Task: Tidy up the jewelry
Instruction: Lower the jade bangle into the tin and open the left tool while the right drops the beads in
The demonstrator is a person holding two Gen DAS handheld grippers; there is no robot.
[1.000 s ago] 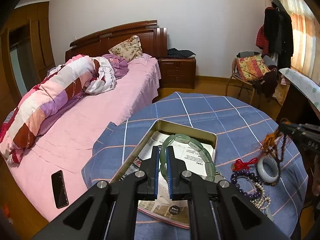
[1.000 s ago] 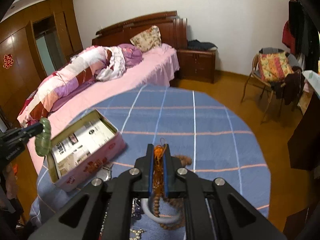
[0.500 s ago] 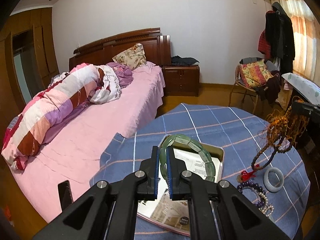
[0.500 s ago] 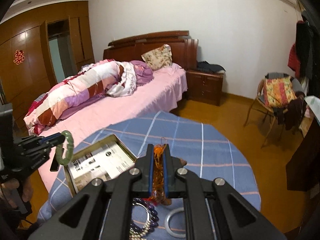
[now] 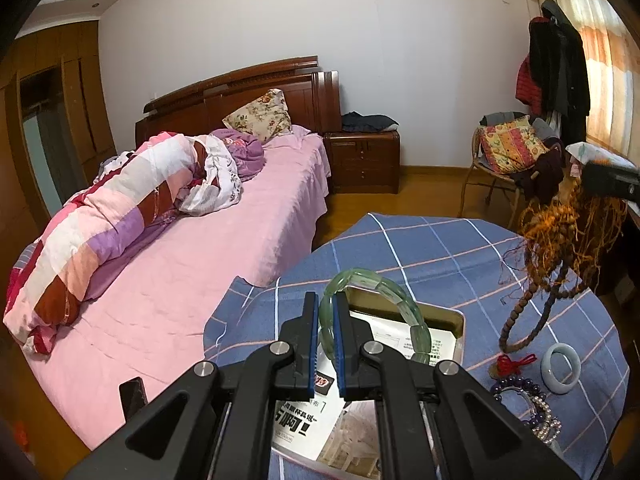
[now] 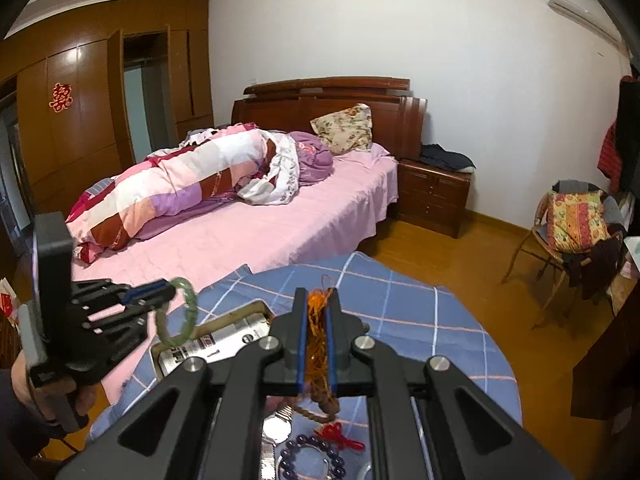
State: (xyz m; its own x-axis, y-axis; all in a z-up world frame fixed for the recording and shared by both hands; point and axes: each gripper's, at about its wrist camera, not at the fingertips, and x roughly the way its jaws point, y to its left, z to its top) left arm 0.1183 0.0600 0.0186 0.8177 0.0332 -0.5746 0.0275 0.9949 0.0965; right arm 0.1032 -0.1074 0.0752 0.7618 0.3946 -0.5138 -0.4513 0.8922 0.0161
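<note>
In the left wrist view, the left gripper is seen nearly closed, its blue pads pressed on the near side of a green jade bracelet. The bracelet is held upright, its loop arching forward and to the right of the fingertips, clear of the surface. Directly beneath and beyond it, an open metal tin is found on the blue checked tablecloth, with printed paper lying in it. To the right of the tin, a white bangle, a red knotted cord, a dark purple bead bracelet and a pearl strand are noted resting on the cloth, near one another.

In the right wrist view, the right gripper is likewise seen nearly closed, clamped on the orange tassel threads of a brown bead necklace. From the left wrist view, the necklace is seen hanging from that gripper in the air, above the loose items and to the right of the tin. Whether its lowest beads touch the cloth cannot be told.

Beyond the table, a bed with pink sheet is recorded.
</note>
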